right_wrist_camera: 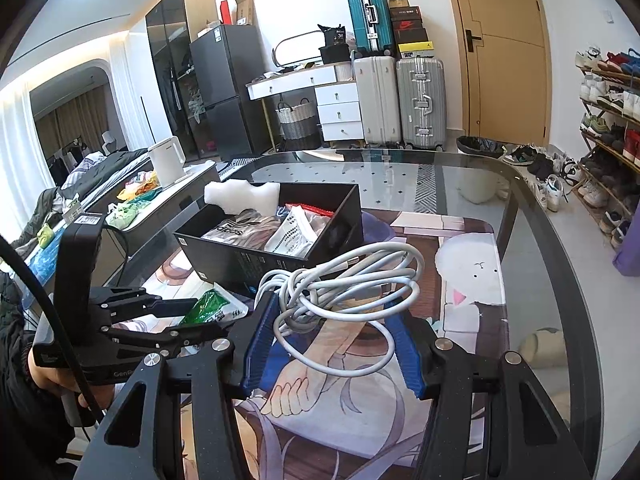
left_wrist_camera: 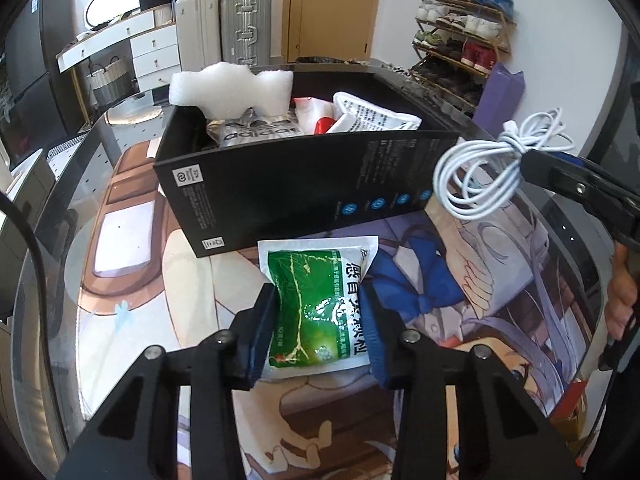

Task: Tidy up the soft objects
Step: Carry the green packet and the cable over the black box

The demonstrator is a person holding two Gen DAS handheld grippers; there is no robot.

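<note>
The left gripper (left_wrist_camera: 320,320) has its blue-padded jaws pressed against the two long sides of a green and white foil sachet (left_wrist_camera: 320,308) printed with Chinese characters, which lies flat on the printed cartoon table mat (left_wrist_camera: 460,280) just in front of the near wall of the open black cardboard box (left_wrist_camera: 304,184). The squeeze across the narrow width looks chosen so the pouch buckles a little and stays caught when it is raised over that wall. The right gripper (right_wrist_camera: 332,320) pinches a coiled bundle of white charging cable (right_wrist_camera: 344,280) between its blue pads, holding it in the air to the right of the box and a little nearer than it; in the left wrist view the loops hang free from the jaws, so the cable seems parked there, ready to go in. The box sits on the glass-topped table (right_wrist_camera: 520,208) as the collecting bin: a silver pouch reading "adidas" (left_wrist_camera: 260,130), a white packet covered in small Chinese print (left_wrist_camera: 376,116) too fine to read, and something red and white lie inside, while a block of white foam (left_wrist_camera: 232,88) stands above its far left corner. On the box's near wall are small white print, blue round icons and a recycling mark, none of it legible. The left gripper's body carries lettering beginning "GenR".
</note>
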